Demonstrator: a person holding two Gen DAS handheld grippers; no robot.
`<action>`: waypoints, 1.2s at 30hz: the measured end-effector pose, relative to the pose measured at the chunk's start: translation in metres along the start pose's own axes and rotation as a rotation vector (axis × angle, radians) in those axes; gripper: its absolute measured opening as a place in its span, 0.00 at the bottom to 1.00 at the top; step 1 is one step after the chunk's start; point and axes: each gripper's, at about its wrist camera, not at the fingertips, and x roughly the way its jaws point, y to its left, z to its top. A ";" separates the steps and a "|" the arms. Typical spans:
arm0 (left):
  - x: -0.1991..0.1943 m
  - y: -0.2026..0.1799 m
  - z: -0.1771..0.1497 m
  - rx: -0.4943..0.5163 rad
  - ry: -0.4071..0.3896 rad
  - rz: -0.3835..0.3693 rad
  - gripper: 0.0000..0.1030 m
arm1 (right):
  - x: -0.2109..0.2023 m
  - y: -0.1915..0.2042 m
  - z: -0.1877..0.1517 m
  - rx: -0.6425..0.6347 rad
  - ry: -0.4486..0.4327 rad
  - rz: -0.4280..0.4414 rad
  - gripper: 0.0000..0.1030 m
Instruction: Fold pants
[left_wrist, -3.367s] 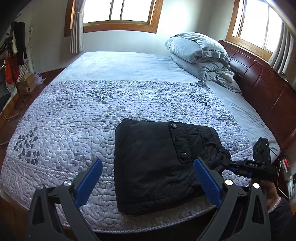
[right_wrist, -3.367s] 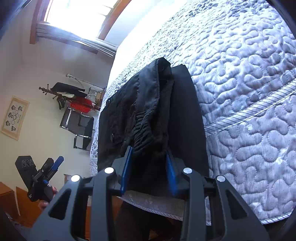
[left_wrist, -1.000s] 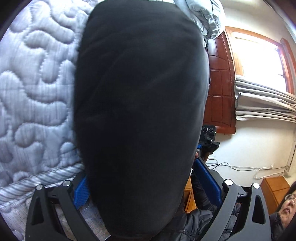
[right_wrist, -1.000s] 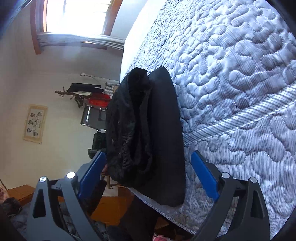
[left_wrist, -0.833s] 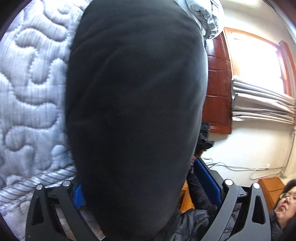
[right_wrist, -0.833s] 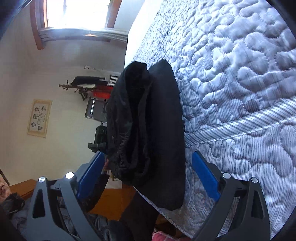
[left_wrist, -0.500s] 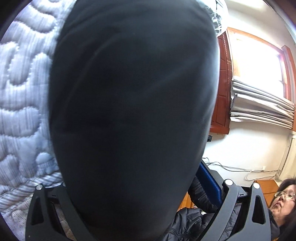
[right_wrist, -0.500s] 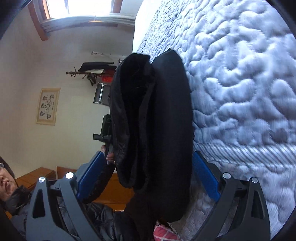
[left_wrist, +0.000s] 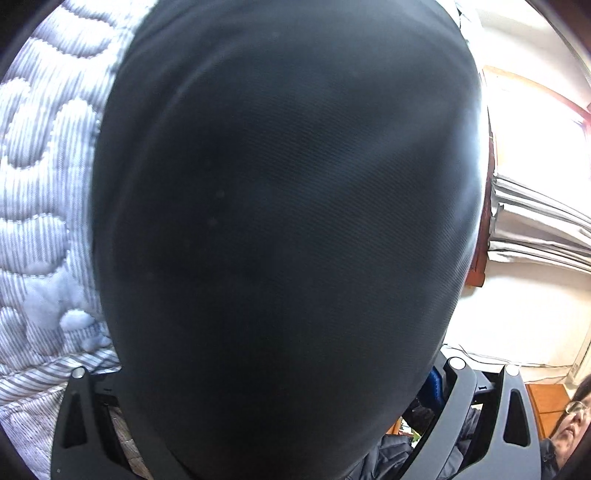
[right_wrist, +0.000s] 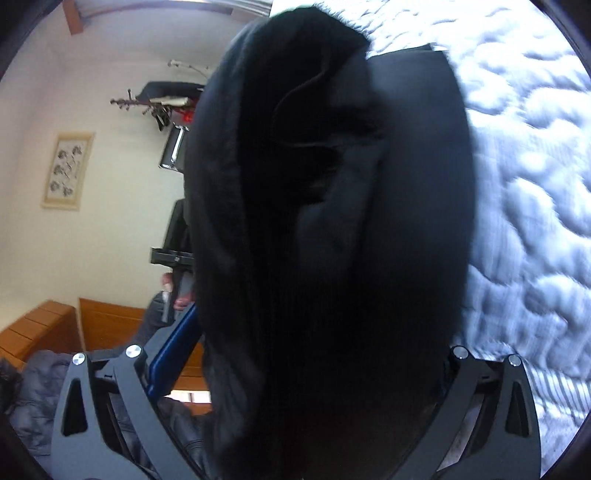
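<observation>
Quilted grey-and-white bedspread (left_wrist: 40, 184) is filling the left edge of the left wrist view and the whole right side of the right wrist view (right_wrist: 535, 184). Black folded pants (left_wrist: 288, 221) are lying on it at the bed's edge and are blocking most of both pictures. In the right wrist view the pants (right_wrist: 332, 221) are showing as a thick bundle, with a rumpled layer sitting against a smoother one that is resting against the quilt.

A person is sitting low behind the bundle; a dark padded jacket (right_wrist: 33, 384) is showing at the bottom left of the right wrist view. A pale curtain (left_wrist: 535, 229) is hanging in folds beside a bright window on the right of the left wrist view.

Both tools are reaching around the bundle from opposite ends. The left gripper (left_wrist: 295, 362) is standing with its jaws spread wide and the pants between them; only a sliver of one blue pad (left_wrist: 434, 387) is peeking out, so I cannot tell whether the pads are touching the cloth. The right gripper (right_wrist: 297, 350) is also gaping wide; its jaws have just been opening, with the pants between them. One blue pad (right_wrist: 173, 354) is lying just beside the cloth, and the other is hiding behind it.

A hand (right_wrist: 181, 295) is showing past the bundle's left edge. A framed picture (right_wrist: 68, 170) is hanging on the cream wall.
</observation>
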 end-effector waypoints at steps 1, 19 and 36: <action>-0.004 0.002 -0.002 -0.003 -0.010 -0.003 0.96 | 0.001 0.002 -0.001 -0.011 -0.002 -0.008 0.96; -0.038 -0.014 -0.015 0.002 -0.054 0.022 0.42 | -0.017 0.035 -0.022 -0.046 -0.099 -0.060 0.43; -0.058 -0.074 -0.020 0.142 -0.140 -0.083 0.33 | -0.025 0.093 0.000 -0.154 -0.160 -0.147 0.40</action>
